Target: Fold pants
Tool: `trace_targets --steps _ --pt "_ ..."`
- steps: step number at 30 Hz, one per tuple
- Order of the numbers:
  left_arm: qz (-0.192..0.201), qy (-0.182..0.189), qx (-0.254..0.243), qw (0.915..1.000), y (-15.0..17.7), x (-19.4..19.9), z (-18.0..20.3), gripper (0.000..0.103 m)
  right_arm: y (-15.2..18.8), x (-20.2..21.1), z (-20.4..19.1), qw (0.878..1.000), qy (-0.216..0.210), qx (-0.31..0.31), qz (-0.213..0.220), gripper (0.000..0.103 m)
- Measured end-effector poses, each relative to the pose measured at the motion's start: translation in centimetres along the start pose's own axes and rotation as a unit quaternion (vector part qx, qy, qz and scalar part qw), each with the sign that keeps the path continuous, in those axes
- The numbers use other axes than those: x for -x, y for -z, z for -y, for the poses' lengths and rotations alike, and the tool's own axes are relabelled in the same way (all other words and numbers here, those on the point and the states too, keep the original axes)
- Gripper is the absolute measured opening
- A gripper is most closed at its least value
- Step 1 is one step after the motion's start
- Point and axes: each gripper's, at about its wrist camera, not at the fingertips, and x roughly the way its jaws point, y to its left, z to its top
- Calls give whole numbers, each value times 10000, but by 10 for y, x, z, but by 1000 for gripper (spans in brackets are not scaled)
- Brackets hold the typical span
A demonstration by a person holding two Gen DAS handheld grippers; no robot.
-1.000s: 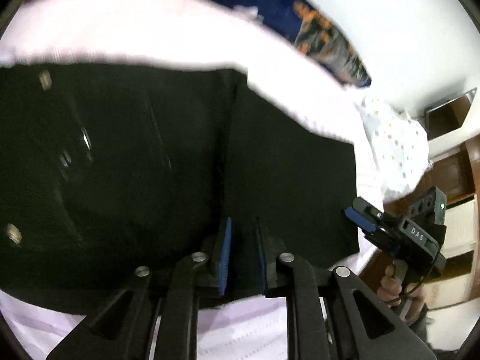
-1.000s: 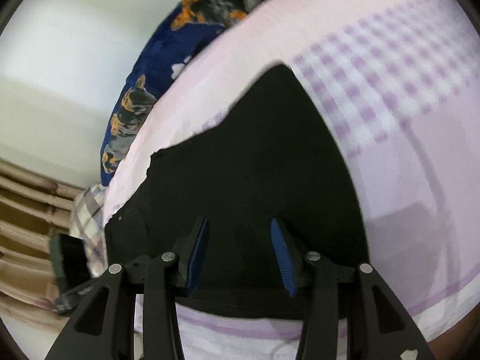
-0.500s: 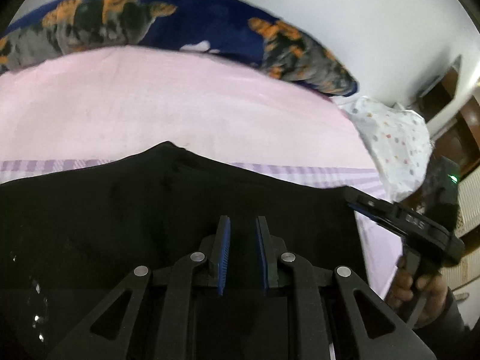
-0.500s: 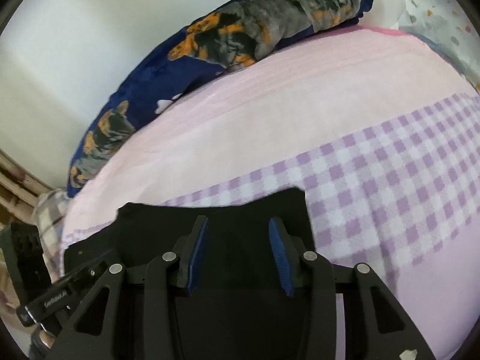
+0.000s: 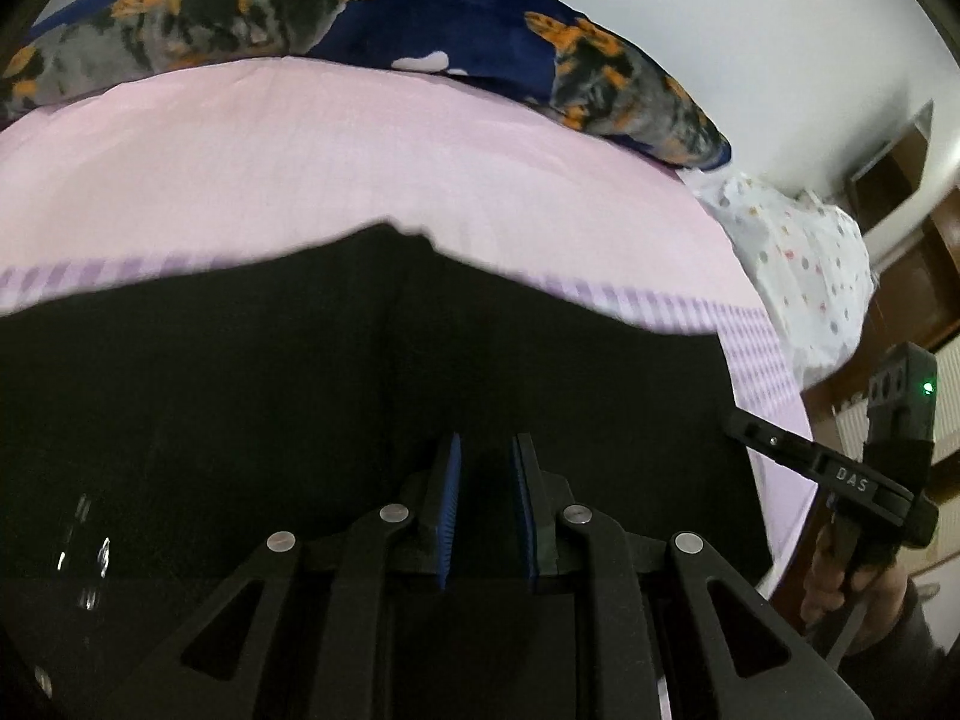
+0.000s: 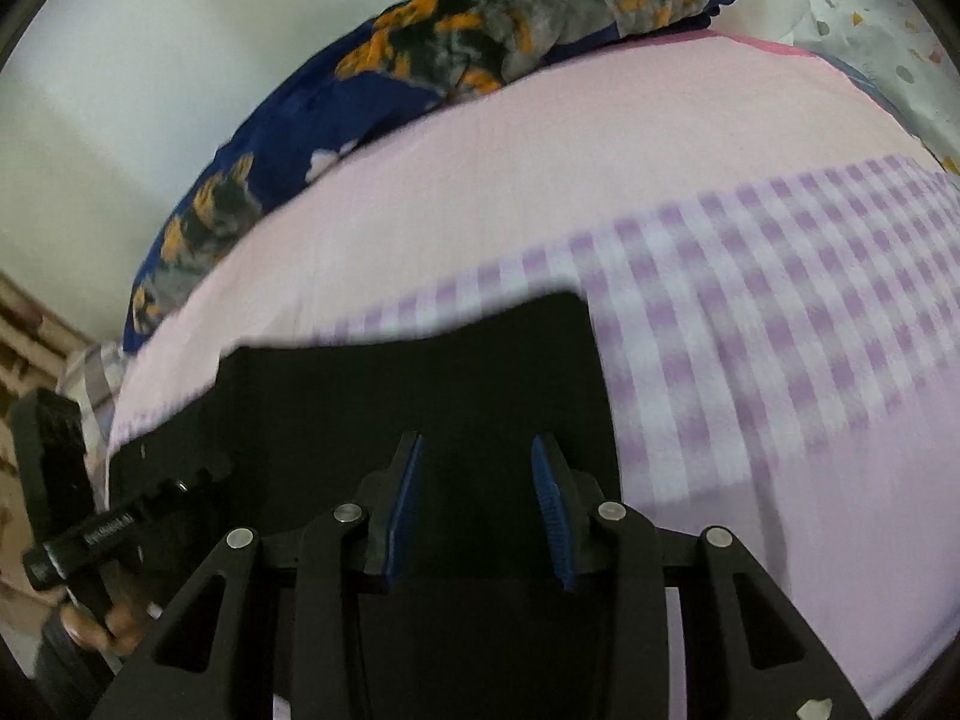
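Observation:
Black pants lie spread on a pink and purple-checked bed sheet. They also show in the right wrist view, with their right edge near the checks. My left gripper sits low over the pants with a narrow gap between its blue pads; black cloth shows in the gap, and I cannot tell if it is pinched. My right gripper is open over the pants' right part, with black cloth between and under its fingers. Each gripper shows at the side of the other's view.
A blue, orange and grey patterned blanket lies along the far edge of the bed against a white wall. A white dotted pillow sits at the right end. Wooden furniture stands beyond the bed's right side.
Both cameras tilted up from looking down on the pants to looking across the bed. The pants' far edge now sits lower in both views. The jaw gaps look the same.

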Motion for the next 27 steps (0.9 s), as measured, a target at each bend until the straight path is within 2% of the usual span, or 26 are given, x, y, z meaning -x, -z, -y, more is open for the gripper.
trace_targets --steps 1,3,8,10,13,16,19,24,26,27 --pt "-52 -31 24 10000 6 3 -1 22 9 3 1 10000 26 13 -19 35" --pt "-156 -28 123 9998 24 11 -7 33 24 8 2 10000 10 -39 -43 35" --pt "-61 -57 423 9991 56 40 -23 36 48 19 1 9991 -189 -356 -153 36" --pt "69 73 789 9968 63 56 -35 36 53 20 -5 9992 -167 -302 -185 37" --pt "480 308 1345 9893 75 90 -56 37 55 17 -19 9994 -183 -149 -260 40" --pt "943 372 1718 9799 89 129 -77 41 58 10 -36 9988 -312 -24 -382 40" --pt "1324 330 2175 9665 107 162 -105 44 62 -1 -61 9973 -484 170 -519 40" --pt "1616 397 2964 9404 137 183 -152 44 71 -16 -104 9930 -730 569 -731 47" --pt "1645 418 3257 9301 145 182 -166 44 73 -19 -122 9914 -789 722 -756 57" --pt "1655 478 3379 9253 148 181 -172 44 74 -19 -127 9908 -822 762 -757 58"
